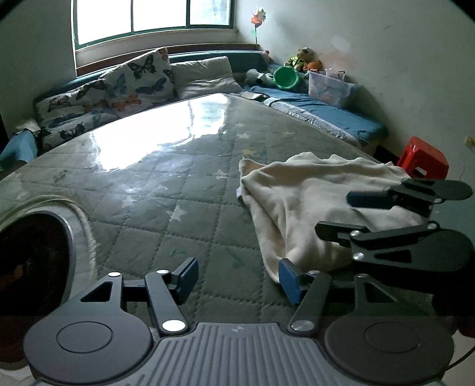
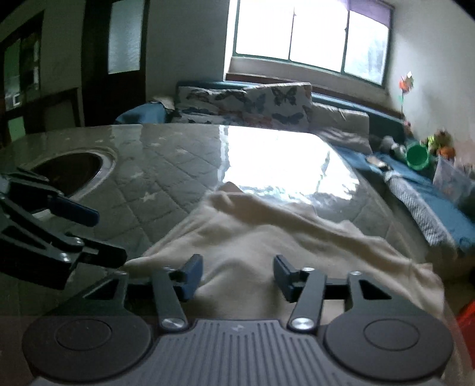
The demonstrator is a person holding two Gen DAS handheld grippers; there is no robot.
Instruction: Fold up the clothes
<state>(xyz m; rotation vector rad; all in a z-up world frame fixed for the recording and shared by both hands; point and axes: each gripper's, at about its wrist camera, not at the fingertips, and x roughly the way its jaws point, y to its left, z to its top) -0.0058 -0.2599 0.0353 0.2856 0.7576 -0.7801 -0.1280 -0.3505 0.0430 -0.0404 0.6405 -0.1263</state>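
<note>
Item: cream fleece garment (image 1: 299, 205), lying crumpled on a quilted grey-green table cover (image 1: 166, 190) printed with pale stars and laid under glossy clear plastic. Exact garment type cannot be told. In the left wrist view it occupies the right-hand near part of the surface; its long axis runs from the near edge diagonally away toward the far right, one rounded corner pointing away toward the window (image 1: 151, 17). Folds and ridges run along that same axis.

Writing and brands: none legible on the garment, the cover or the tools; a small pale mark on each gripper housing is too small to read.

Left gripper (image 1: 237, 280): jaws spread, blue pads apart. Its right pad sits at the garment's near hem, touching or just beside it; its left pad is over bare cover. Nothing is pinched.

Right gripper (image 2: 237, 277): jaws spread above the cream cloth, which lies beneath and between the pads without being pinched. This view is blurred.

Surroundings: a round dark opening (image 1: 32, 252) in the table cover at left; butterfly-print pillows (image 1: 118, 86) and a plain grey pillow (image 1: 204, 77) beyond the table; a blue mattress (image 1: 323, 115) along the wall bearing a green bucket (image 1: 286, 77), soft toys (image 1: 305, 59) and a clear plastic bin (image 1: 329, 89); a red plastic stool (image 1: 423, 161) at right.
</note>
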